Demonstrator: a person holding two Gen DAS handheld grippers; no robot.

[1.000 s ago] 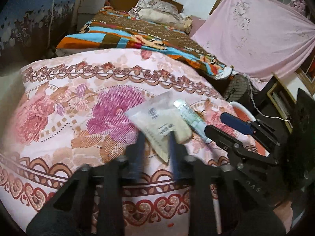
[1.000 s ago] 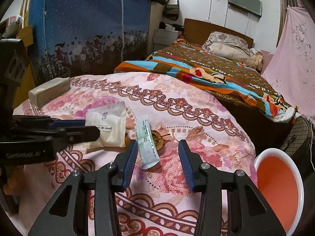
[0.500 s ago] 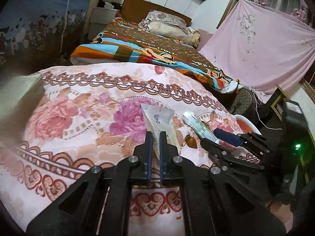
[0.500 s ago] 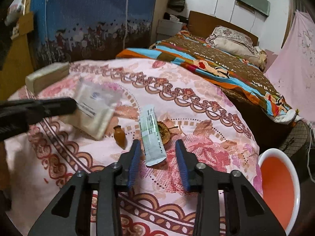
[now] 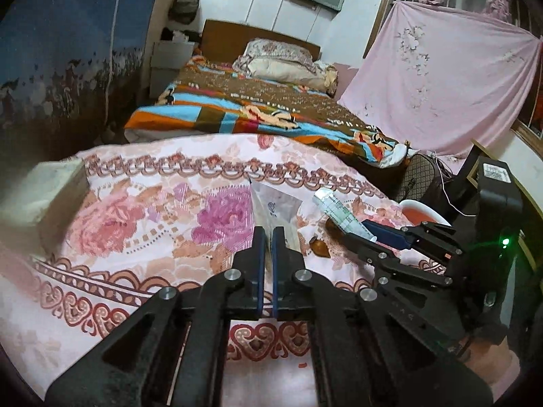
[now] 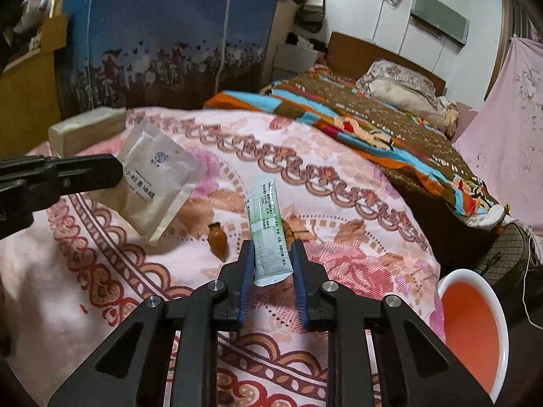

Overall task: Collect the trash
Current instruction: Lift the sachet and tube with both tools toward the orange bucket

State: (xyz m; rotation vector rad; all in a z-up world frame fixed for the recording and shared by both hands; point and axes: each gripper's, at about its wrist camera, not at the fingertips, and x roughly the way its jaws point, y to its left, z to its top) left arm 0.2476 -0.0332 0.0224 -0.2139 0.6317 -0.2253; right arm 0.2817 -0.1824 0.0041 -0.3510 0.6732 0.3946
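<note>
My left gripper [image 5: 268, 234] is shut on a white paper packet [image 5: 276, 210] and holds it lifted above the floral cloth; the packet [image 6: 159, 183] hangs from its fingers [image 6: 85, 173] in the right wrist view. My right gripper [image 6: 273, 257] has closed in around the end of a pale green tube [image 6: 269, 234] that lies on the cloth, fingers at each side of it. The tube [image 5: 342, 215] also shows in the left wrist view. A small brown bottle [image 6: 217, 239] lies just left of the tube.
An orange bin with a white rim [image 6: 475, 332] stands at the table's right edge. A beige box [image 6: 86, 129] sits at the far left of the floral cloth [image 6: 339, 203]. A bed [image 6: 373, 112] lies behind.
My left gripper shut on the packet and lifted it off the cloth. My right gripper moved forward and narrowed around the end of the tube.
</note>
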